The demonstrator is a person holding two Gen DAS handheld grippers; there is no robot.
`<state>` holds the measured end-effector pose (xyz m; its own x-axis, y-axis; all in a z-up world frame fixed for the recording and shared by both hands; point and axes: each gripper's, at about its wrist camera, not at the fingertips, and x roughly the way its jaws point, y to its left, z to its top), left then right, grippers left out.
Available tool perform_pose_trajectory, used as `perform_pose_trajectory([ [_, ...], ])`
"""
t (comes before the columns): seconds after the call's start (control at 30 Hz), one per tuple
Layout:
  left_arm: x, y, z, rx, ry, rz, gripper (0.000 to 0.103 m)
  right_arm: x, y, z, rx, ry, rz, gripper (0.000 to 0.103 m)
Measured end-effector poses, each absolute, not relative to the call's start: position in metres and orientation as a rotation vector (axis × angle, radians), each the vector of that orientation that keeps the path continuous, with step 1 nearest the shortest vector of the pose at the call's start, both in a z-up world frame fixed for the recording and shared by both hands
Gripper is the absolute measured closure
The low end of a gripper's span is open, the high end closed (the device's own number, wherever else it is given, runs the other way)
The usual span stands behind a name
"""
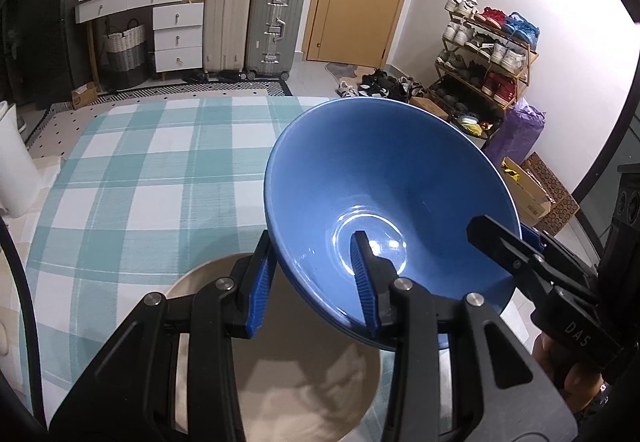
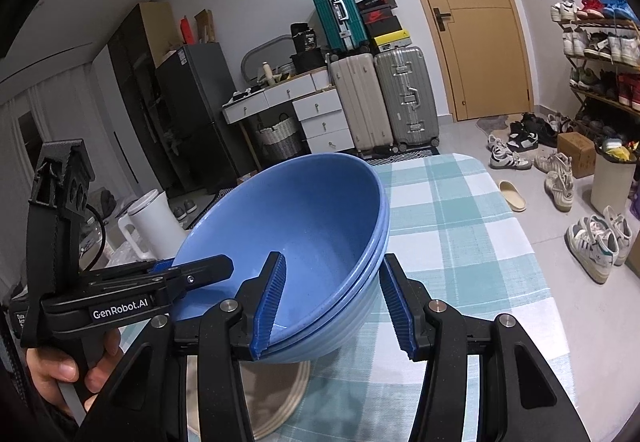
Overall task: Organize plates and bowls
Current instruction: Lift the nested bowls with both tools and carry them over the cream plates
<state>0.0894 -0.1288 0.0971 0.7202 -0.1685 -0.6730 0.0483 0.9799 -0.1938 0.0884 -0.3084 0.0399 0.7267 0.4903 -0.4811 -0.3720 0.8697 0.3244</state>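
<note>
A stack of blue bowls (image 1: 384, 177) (image 2: 304, 217) hangs tilted above the checked tablecloth, carried between both grippers. My left gripper (image 1: 312, 282) is shut on the stack's near rim, with one blue pad inside the top bowl and the other outside. In the right wrist view the left gripper (image 2: 192, 274) clamps the stack's left rim. My right gripper (image 2: 334, 306) is shut on the opposite rim, again with one pad inside and one outside; the left wrist view shows the right gripper (image 1: 500, 238) at the bowls' right edge. Under the bowls lie stacked beige plates (image 1: 280, 382) (image 2: 288, 394).
The table (image 1: 140, 169) (image 2: 460, 242) has a teal and white checked cloth. A white jug (image 2: 148, 222) stands off its left side. Suitcases (image 1: 272, 29), a drawer unit (image 1: 176, 33), a door and a shoe rack (image 1: 484, 57) line the far walls. A hand (image 2: 60, 366) grips the left handle.
</note>
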Motion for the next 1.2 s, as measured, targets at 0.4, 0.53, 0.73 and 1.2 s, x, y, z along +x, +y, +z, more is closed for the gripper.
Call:
perform_pose_trajectory([
  [0.4,0.049,-0.096,0.11,-0.2,0.716,-0.048,0.069,0.069,-0.273,0.05,0.181,0.574,0.544,0.053],
  [0.53,0.034,-0.087,0.108,-0.203,0.703,-0.005,0.068,0.064,-0.261,0.049,0.171,0.569,0.567,0.053],
  [0.73,0.019,-0.071,0.099,-0.211,0.697,0.053,0.068,0.058,-0.242,0.044,0.156,0.578,0.602,0.053],
  [1.2,0.013,-0.051,0.075,-0.224,0.724,0.121,0.068,0.062,-0.21,0.021,0.118,0.622,0.647,0.053],
])
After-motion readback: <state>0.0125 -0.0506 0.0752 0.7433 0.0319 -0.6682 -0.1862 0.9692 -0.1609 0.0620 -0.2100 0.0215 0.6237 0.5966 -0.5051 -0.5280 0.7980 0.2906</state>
